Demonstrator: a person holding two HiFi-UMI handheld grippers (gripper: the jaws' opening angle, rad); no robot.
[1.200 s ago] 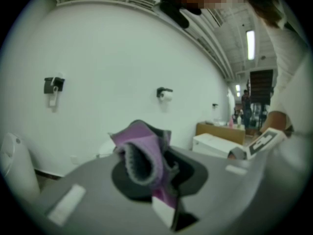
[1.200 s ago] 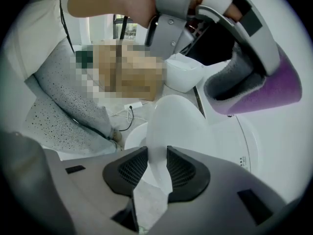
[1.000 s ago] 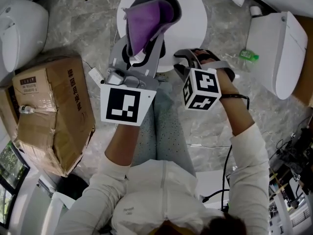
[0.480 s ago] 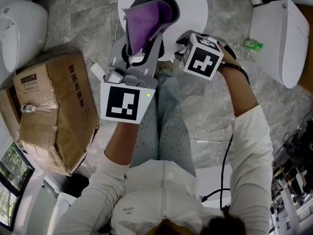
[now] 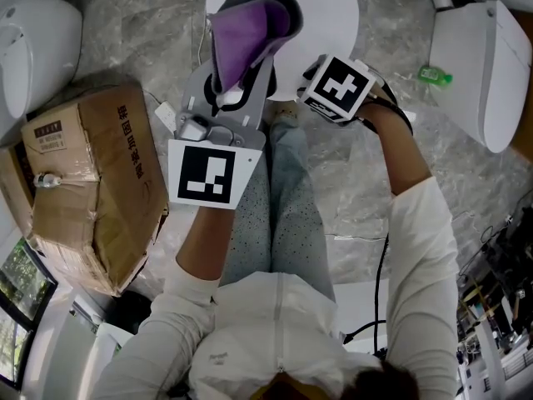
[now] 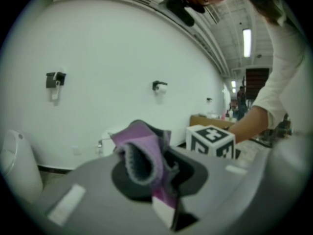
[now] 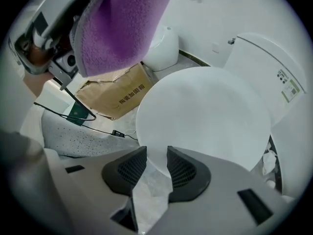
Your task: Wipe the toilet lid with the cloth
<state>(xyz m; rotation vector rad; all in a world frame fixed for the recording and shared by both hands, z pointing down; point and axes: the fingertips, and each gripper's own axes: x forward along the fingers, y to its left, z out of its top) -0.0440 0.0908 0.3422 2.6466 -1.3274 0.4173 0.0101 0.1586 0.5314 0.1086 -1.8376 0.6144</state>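
The cloth (image 5: 246, 36) is a purple piece like a small towel, soft and light, so it folds and hangs freely and gives no resistance. I judge that its fuzzy surface keeps it from slipping out easily, and nothing in it can break. The good place to take it is a bunched part, with enough left free to lie flat on a surface, and it is taken this way. The left tool (image 6: 156, 180) is clenched on a gathered fold, and the rest stands out past the jaws as a loose flap. The toilet lid (image 7: 205, 116) is white, smooth, hard and closed. It is probably a little slippery, so the cloth should glide on it under light pressure. In the head view the cloth shows over the near left part of the lid. In the right gripper view, however, it hangs high with open space between it and the lid, so I judge it is not touching yet. The flap still needs to come down and be pressed flat. The right tool (image 7: 156, 153) points down at the near edge of the lid, just to the right of the left tool. Its jaws stand partly apart and have just been closing a little, and it grasps nothing. Only the lid's edge and the floor (image 5: 391, 48) show through the gap.
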